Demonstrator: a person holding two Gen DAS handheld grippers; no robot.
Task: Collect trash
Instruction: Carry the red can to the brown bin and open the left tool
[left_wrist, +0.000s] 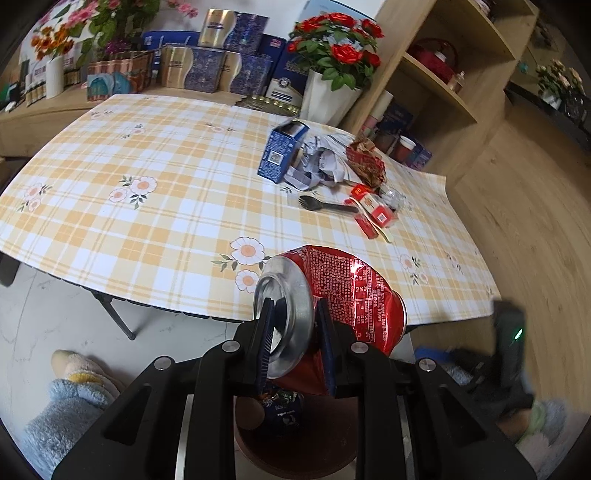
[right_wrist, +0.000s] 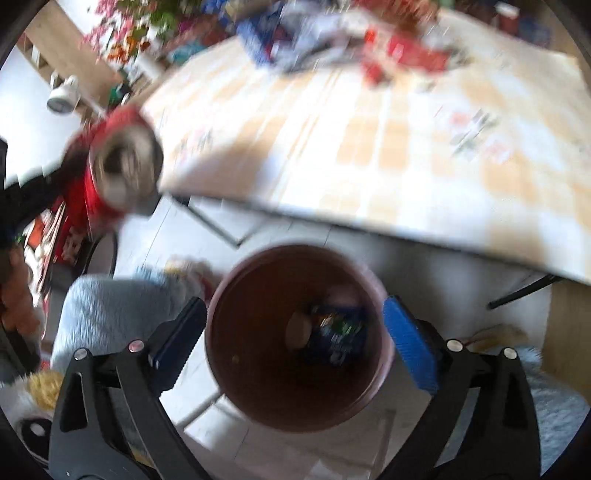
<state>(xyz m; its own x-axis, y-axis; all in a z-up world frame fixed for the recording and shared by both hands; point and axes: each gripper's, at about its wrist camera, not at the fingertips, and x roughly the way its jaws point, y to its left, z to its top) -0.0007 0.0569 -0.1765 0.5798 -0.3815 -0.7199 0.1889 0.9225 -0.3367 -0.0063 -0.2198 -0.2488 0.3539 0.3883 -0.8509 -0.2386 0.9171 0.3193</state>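
Observation:
My left gripper (left_wrist: 295, 332) is shut on a crushed red soda can (left_wrist: 351, 295), one pad inside its silver top rim and the other against its side. The can hangs above the brown bin (left_wrist: 258, 443) by the table's near edge. In the blurred right wrist view my right gripper (right_wrist: 295, 354) stands wide open over that brown bin (right_wrist: 236, 295), nothing between its fingers. A dark blue wrapper (right_wrist: 336, 336) lies at the bin's bottom. The red can (right_wrist: 114, 162) shows at the left. Trash stays on the table: a blue box (left_wrist: 282, 151), crumpled paper (left_wrist: 325, 162), a black spork (left_wrist: 325, 205), red packets (left_wrist: 373, 214).
The checked tablecloth (left_wrist: 147, 221) covers a folding table with black legs (left_wrist: 114, 314). Boxes and flower pots (left_wrist: 332, 66) line the back; a wooden shelf (left_wrist: 443, 74) stands at the right. Slippered feet (left_wrist: 74, 387) flank the bin on the white floor.

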